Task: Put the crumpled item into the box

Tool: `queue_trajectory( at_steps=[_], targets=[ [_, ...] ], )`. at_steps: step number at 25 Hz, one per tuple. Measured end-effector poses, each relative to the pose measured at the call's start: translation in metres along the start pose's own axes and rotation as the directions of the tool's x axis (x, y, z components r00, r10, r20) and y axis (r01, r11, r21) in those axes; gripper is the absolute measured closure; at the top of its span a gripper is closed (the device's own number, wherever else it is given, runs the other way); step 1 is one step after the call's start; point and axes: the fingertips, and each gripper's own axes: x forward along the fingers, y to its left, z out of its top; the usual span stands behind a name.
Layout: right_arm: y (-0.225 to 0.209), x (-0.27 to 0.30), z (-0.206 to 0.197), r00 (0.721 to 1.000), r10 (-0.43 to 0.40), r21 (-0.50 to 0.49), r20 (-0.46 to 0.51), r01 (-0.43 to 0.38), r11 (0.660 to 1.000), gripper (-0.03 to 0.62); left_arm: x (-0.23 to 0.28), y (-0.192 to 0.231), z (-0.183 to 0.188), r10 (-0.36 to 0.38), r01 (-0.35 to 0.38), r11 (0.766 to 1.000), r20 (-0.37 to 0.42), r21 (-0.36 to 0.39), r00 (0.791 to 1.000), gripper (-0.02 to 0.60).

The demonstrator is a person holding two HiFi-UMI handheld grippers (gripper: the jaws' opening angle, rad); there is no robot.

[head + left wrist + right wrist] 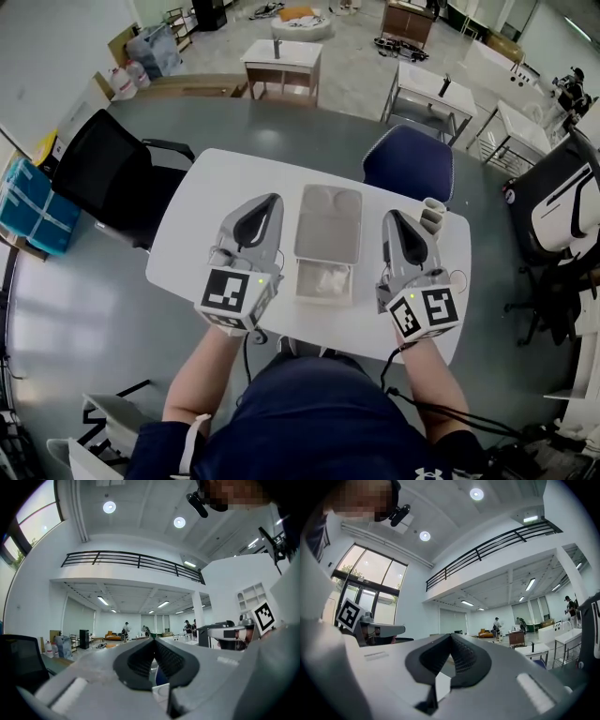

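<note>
A shallow grey box (302,293) sits at the middle of the white table (197,211), with its grey lid (328,223) lying open behind it. The white crumpled item (330,279) lies inside the box. My left gripper (273,198) is held just left of the box, and its jaws are shut with nothing between them. On the other side of the box my right gripper (387,215) is shut and empty too. In the left gripper view the left gripper's (153,639) tips meet and point out into the room. The right gripper view shows the right gripper (451,634) closed in the same way.
A small beige object (432,216) stands on the table beside the right gripper. A blue chair (410,161) is at the table's far side and a black chair (108,173) at its left. Other tables and people stand farther off in the hall.
</note>
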Motion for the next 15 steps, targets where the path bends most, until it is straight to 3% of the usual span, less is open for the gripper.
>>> queue_trajectory(
  at_steps=[15],
  targets=[
    [0.002, -0.006, -0.013, 1.000, -0.012, 0.002, -0.027, 0.012, 1.000, 0.592, 0.019, -0.008, -0.011, -0.048, 0.047, 0.997, -0.013, -0.065, 0.999, 0.580]
  ],
)
